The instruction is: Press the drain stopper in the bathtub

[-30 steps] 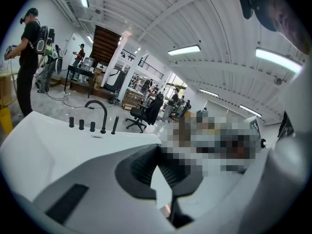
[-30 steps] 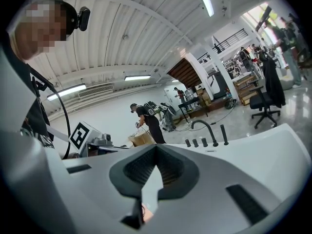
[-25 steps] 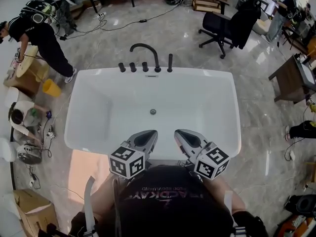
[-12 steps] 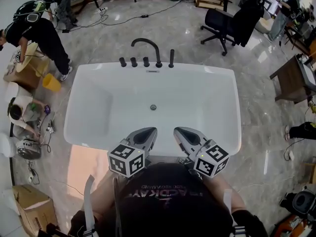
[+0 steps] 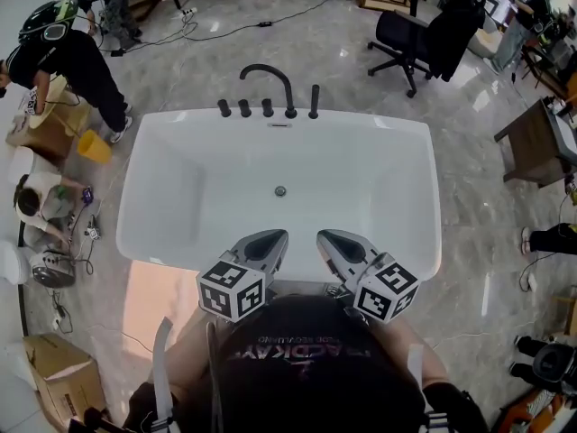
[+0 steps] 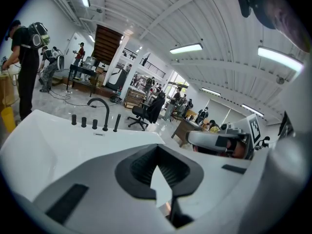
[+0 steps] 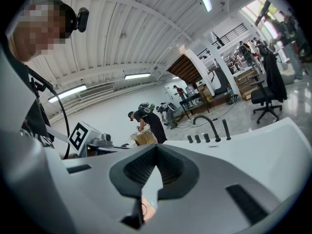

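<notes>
A white bathtub [image 5: 153, 207] fills the middle of the head view. Its small round drain stopper [image 5: 280, 190] sits on the tub floor, below a black arched faucet [image 5: 270, 81] and a row of black knobs on the far rim. My left gripper [image 5: 273, 238] and right gripper [image 5: 325, 236] hover side by side over the near rim, well short of the stopper. Both point toward the tub with their jaws together and nothing between them. The left gripper view shows its shut jaws [image 6: 157, 152] aimed over the tub toward the faucet [image 6: 100, 108]. The right gripper [image 7: 156, 151] looks the same.
A black office chair [image 5: 419, 39] stands beyond the tub at the right. One person bends over boxes [image 5: 72, 61] at the far left, another crouches by the tub's left end [image 5: 36, 207], near a yellow bucket [image 5: 93, 149]. A brown table [image 5: 536, 142] stands at the right, a cardboard box [image 5: 54, 377] at lower left.
The tub and drain stopper have slid slightly up in the head view. Both grippers keep their place over the near rim, still shut.
</notes>
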Available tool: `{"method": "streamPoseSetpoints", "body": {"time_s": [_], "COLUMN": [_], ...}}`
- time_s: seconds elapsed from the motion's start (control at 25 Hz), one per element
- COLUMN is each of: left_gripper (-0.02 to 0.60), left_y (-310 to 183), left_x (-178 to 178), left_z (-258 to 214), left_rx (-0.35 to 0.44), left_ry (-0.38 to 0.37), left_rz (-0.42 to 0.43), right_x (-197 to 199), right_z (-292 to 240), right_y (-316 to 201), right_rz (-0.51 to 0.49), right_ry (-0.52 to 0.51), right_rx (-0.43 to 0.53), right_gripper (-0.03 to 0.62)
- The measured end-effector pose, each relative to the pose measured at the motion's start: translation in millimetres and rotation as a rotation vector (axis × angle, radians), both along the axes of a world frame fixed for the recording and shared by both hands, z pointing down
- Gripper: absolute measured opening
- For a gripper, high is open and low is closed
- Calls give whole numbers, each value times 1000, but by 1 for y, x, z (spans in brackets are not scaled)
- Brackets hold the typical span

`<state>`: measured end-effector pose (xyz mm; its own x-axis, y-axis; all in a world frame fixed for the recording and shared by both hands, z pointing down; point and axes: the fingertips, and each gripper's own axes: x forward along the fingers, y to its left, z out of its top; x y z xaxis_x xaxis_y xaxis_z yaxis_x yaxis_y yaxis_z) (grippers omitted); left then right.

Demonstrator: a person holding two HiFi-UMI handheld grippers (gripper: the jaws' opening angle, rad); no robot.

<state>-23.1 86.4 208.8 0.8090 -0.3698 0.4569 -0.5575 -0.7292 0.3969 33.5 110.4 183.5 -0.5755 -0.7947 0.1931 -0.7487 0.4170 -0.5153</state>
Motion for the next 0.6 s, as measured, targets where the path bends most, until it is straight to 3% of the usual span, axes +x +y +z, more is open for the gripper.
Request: {"method": "streamPoseSetpoints", "body": {"time_s": [0.6], "left_gripper": [3], "left_y": [1], "left_x": [-3], "left_z": [-5], "left_rx": [10], "left_ry": [4], "left_rz": [-4], "right_x": [-2], "right_z": [-2], "right_y": [2], "right_rz": [3], "right_ry": [-1], "right_rx": [0], "right_gripper": [15]}}
